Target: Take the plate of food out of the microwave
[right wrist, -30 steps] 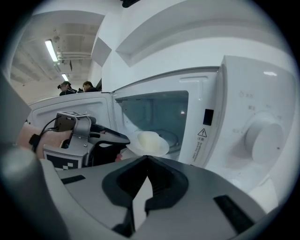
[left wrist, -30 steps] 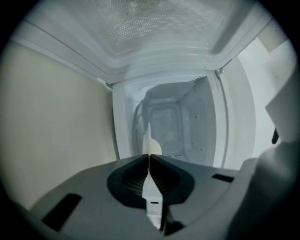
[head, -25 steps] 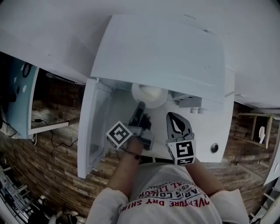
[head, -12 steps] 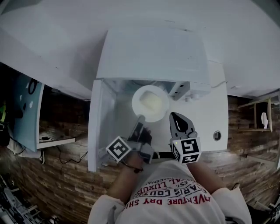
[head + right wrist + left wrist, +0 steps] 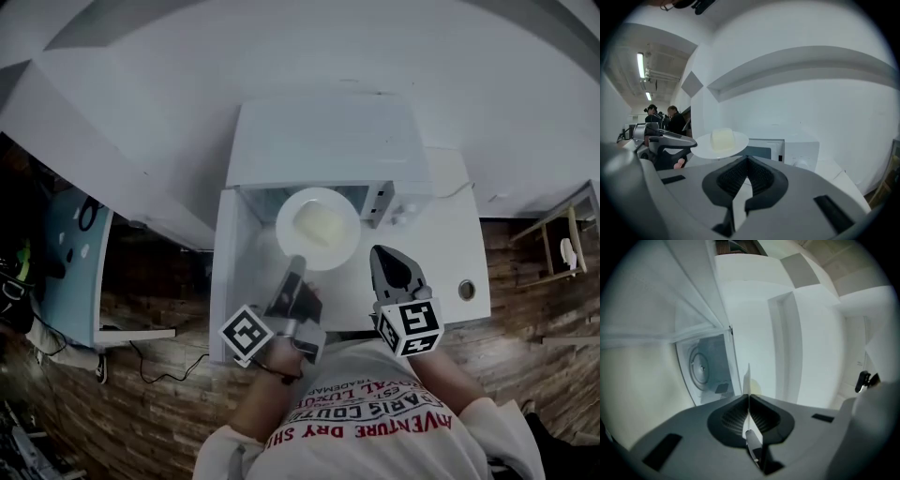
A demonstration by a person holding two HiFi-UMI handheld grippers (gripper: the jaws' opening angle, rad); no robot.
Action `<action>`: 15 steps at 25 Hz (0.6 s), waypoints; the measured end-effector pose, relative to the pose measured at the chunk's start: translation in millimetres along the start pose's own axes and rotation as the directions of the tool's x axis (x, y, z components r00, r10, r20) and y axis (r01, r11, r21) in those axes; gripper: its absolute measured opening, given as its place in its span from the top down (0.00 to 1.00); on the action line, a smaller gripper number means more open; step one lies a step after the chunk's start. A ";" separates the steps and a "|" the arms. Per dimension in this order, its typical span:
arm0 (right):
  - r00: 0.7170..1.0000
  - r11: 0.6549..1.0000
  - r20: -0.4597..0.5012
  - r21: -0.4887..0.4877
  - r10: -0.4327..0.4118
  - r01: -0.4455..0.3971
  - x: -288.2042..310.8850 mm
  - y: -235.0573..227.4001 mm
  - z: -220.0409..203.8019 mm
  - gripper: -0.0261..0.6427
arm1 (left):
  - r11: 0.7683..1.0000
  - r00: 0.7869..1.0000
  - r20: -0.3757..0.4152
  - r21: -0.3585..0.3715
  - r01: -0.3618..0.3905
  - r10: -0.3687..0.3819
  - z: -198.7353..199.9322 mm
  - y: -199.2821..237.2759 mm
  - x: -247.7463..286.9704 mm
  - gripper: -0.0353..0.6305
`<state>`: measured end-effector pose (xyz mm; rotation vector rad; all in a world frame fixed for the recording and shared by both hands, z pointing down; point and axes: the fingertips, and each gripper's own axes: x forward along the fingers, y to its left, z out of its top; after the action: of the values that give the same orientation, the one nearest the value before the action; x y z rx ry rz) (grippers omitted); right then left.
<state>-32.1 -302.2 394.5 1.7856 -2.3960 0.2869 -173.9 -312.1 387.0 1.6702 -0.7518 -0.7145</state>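
White plate [image 5: 343, 249] held by level left gripper [image 5: 296, 263].

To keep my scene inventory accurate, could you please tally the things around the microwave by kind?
grippers: 2, the left gripper and the right gripper
plate: 1
food block: 1
microwave: 1
Total: 5

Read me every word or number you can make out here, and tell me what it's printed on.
"VENTURE DRY SHIR": red print on the person's shirt, upside down in the head view and cut off at both ends.
"ARIS COUTUR" and "AL LUXUR": smaller lines on the same shirt, a less sure reading.
The microwave's control panel: too small to read.
The square markers on the gripper cubes: black-and-white patterns, no letters.
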 end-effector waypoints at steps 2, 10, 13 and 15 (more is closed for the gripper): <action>0.999 1.000 0.035 0.007 -0.005 0.005 -3.7 3.2 10.7 0.96 | 1.000 1.000 0.008 0.010 0.021 -0.021 5.9 -11.7 -1.7 0.93; 0.995 0.999 0.103 -0.042 -0.004 0.009 -1.6 13.1 40.4 0.96 | 0.998 0.998 0.018 0.000 0.055 -0.055 20.8 -31.3 -3.4 0.92; 0.994 0.999 0.108 -0.053 -0.007 0.012 0.6 13.5 44.4 0.96 | 0.998 0.998 0.017 -0.002 0.062 -0.062 22.8 -33.1 -3.6 0.92; 0.994 0.998 0.107 -0.060 -0.004 0.011 2.5 15.6 44.7 0.96 | 0.998 0.998 0.017 -0.001 0.065 -0.065 24.9 -34.0 -3.6 0.92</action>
<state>-47.7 -310.7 350.5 1.8268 -2.4406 0.1195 -191.7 -317.8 349.0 1.6954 -0.7112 -0.7759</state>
